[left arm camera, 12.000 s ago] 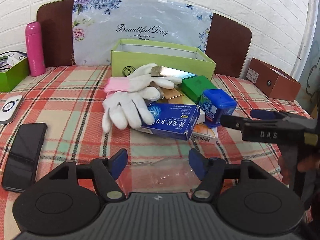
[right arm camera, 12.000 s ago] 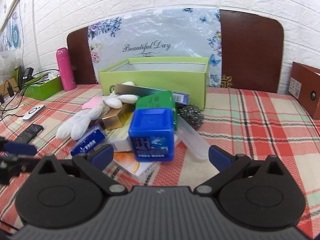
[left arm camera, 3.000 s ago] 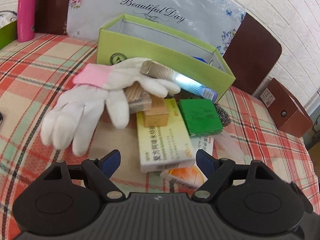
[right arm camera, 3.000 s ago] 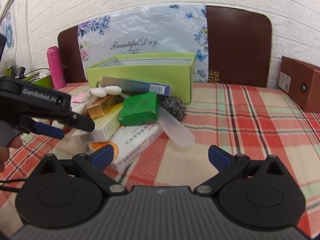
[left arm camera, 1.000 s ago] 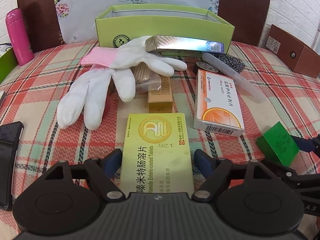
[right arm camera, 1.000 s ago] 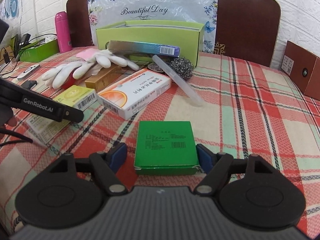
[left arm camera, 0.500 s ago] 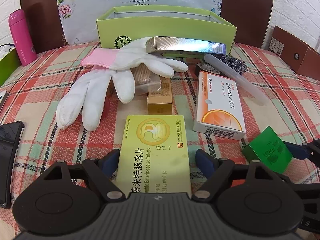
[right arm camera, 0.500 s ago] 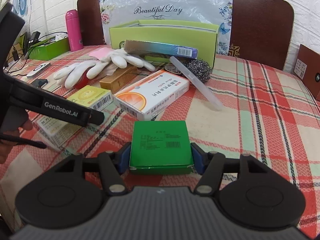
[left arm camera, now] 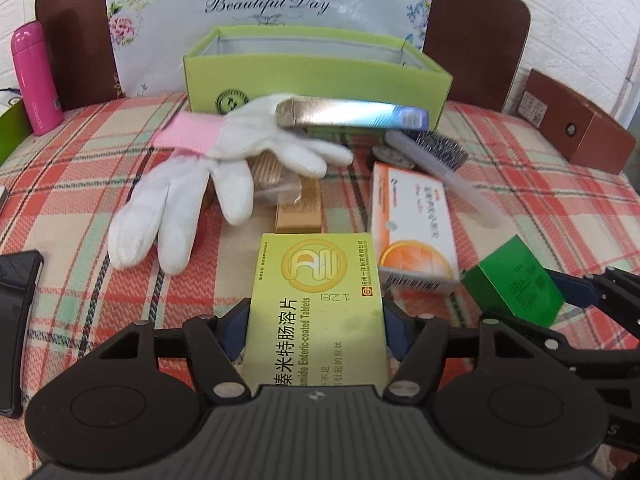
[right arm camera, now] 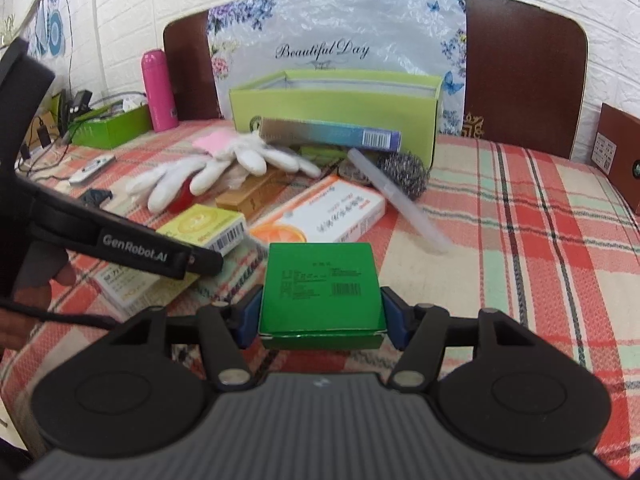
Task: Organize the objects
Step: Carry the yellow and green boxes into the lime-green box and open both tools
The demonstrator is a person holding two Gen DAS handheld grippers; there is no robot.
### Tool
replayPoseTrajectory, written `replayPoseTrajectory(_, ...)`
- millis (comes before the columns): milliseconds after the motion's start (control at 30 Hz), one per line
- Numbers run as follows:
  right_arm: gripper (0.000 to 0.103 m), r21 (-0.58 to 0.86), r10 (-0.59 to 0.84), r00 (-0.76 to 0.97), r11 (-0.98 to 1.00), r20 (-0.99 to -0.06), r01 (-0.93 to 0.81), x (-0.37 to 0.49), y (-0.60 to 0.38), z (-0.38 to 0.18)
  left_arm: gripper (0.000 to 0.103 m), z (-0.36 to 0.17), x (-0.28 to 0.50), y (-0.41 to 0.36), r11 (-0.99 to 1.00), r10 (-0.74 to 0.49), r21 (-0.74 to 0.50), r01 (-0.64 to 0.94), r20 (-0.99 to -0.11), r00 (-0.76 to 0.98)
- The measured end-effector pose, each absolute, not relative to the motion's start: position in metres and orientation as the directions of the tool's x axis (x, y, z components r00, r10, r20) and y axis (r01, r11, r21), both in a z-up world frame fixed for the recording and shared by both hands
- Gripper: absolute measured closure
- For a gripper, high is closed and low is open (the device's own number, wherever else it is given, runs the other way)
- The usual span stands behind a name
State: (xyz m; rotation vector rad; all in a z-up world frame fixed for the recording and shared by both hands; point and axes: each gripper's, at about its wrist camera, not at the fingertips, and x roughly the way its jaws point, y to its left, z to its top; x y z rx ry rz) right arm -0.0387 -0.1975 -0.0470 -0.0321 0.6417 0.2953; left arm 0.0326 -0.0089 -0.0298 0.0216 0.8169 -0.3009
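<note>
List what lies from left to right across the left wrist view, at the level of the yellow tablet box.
black phone → white glove → yellow tablet box → orange-and-white medicine box → green box

An open box [left arm camera: 316, 80] stands at the back of the table [left arm camera: 80, 184]. Before it lie gloves [left arm camera: 208, 176] at the left and a carton [left arm camera: 412, 224] at the right, a bottle [left arm camera: 34, 80] far left.
</note>
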Motion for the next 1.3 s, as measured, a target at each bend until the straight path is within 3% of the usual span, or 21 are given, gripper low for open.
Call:
replayPoseTrajectory(167,0.043,0.063,0.268,0.796,0.958,-0.543,-0.28,-0.027,-0.203,-0.028,0.035,0.001,0.034,-0.011,0.938,-0.327,-0.132,0.322,-0.653,0.683)
replayPoseTrajectory(567,0.043,-0.006,0.24,0.887,0.965,-0.394,-0.263,0.028,-0.204,0.015,0.034,0.071,0.099,-0.013,0.94,-0.34,-0.161,0.299,-0.487,0.805)
replayPoseTrajectory(800,0.043,-0.003,0.195,0.899,0.977,-0.391,-0.214,0.095,-0.206,0.018,0.034,0.084,0.165,-0.023,0.944,-0.326,-0.208,0.256,-0.475,0.817)
replayPoseTrajectory(1167,0.042,0.019,0.161,0.886,0.985,-0.435,-0.17,0.209,-0.179,0.002,0.033,0.058,0.255,-0.022,0.954,-0.277,-0.243,0.179,-0.475,0.835)
replayPoseTrajectory(1233,0.029,0.012,0.187,0.873,0.979,-0.451,-0.204,0.225,-0.171,-0.006,0.018,0.051,0.259,-0.017,0.951,-0.279,-0.257,0.172,-0.474,0.835)
replayPoseTrajectory(1267,0.014,-0.003,0.183,0.864,0.978,-0.469,-0.209,0.229,-0.167,-0.01,0.016,0.048,0.258,-0.014,0.95,-0.281,-0.263,0.168,-0.483,0.829)
replayPoseTrajectory(1300,0.012,-0.028,0.16,0.865,0.98,-0.475,-0.196,0.229,-0.163,-0.014,0.016,0.045,0.254,-0.009,0.946,-0.293,-0.272,0.177,-0.482,0.825)
